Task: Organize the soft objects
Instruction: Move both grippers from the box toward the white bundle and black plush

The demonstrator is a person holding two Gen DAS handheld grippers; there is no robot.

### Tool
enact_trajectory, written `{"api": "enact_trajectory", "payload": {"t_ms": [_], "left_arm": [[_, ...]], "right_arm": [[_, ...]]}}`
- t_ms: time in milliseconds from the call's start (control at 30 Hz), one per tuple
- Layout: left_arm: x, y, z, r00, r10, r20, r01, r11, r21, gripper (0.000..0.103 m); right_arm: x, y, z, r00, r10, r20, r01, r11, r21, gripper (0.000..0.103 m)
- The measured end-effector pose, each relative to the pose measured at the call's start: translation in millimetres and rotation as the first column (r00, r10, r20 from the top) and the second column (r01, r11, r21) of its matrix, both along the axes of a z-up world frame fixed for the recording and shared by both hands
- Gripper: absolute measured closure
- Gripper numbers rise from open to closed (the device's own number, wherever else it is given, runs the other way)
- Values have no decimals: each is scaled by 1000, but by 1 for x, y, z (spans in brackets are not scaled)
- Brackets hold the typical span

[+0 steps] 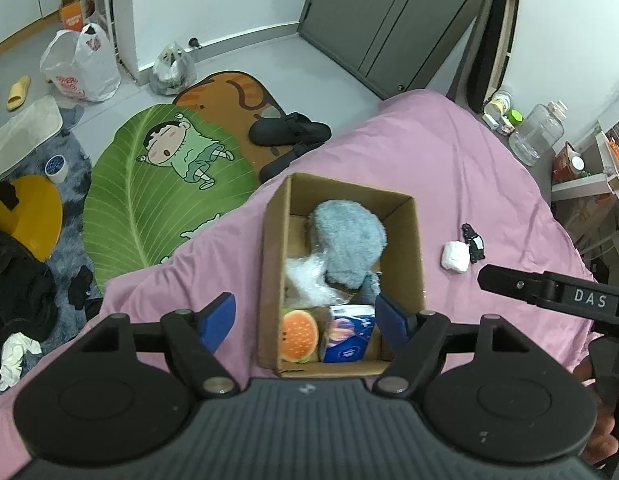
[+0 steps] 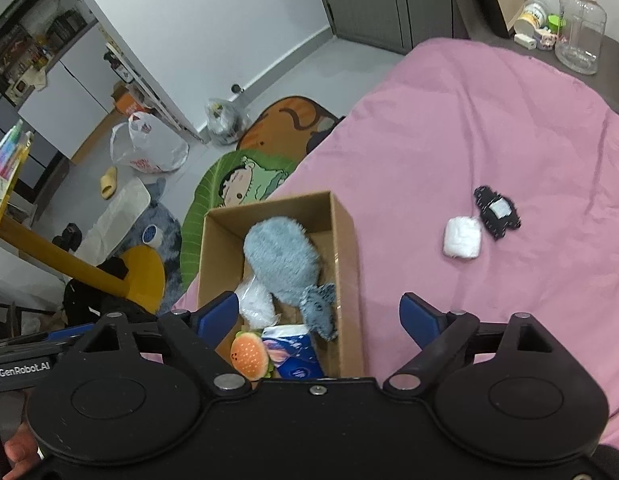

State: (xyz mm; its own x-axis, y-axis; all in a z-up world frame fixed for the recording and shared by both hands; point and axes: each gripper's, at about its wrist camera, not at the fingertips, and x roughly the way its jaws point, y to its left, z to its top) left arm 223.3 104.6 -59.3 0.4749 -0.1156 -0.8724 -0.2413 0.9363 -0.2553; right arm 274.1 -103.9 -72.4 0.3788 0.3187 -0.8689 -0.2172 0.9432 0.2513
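Both pairs of tongs are hanging above the pink bed with blue pads spread wide and nothing between them. The left tongs (image 1: 305, 322) are hovering over the near end of the cardboard box (image 1: 275, 240); the right tongs (image 2: 319, 320) are sitting over the box's right wall, their left pad above the box and their right pad over bare pink bedsheet (image 2: 489, 128).

Going left to right ahead of the right tongs, the box is already holding a burger plush (image 2: 250, 356) at its near end, a white crinkly soft bundle (image 2: 253, 304) just beyond it, a blue tissue pack (image 2: 295, 354) beside the burger, and a grey fluffy plush (image 2: 283, 260) filling the middle. The packing is looking mostly done.

Still lying out — well to the right of the box and beyond the right pad — are a small white soft pouch (image 2: 462, 237) and, touching it, a black patch with a white panel (image 2: 496, 212). These two seem to be what remains.

Readable writing: "DAS" on the right tongs' arm in the left view, "GenRobot.AI" on the left tongs' body in the right view. The tissue pack's print is too blurred to read.
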Motion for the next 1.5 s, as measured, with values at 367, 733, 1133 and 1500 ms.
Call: {"api": "enact_trajectory", "payload": {"t_ms": [367, 733, 1133, 1500], "left_arm": [[15, -47, 5, 1000, -18, 14, 18, 1000, 16, 28], [35, -97, 13, 999, -44, 30, 42, 998, 44, 28], [69, -156, -2, 995, -98, 8, 98, 994, 55, 28], [109, -195, -28, 992, -128, -13, 129, 989, 66, 28]], "right_arm": [[9, -46, 5, 999, 11, 36, -12, 1000, 22, 11], [24, -88, 5, 998, 14, 67, -17, 999, 45, 10], [46, -145, -13, 997, -34, 66, 30, 998, 58, 11], [72, -183, -47, 995, -97, 17, 95, 991, 98, 12]]}}
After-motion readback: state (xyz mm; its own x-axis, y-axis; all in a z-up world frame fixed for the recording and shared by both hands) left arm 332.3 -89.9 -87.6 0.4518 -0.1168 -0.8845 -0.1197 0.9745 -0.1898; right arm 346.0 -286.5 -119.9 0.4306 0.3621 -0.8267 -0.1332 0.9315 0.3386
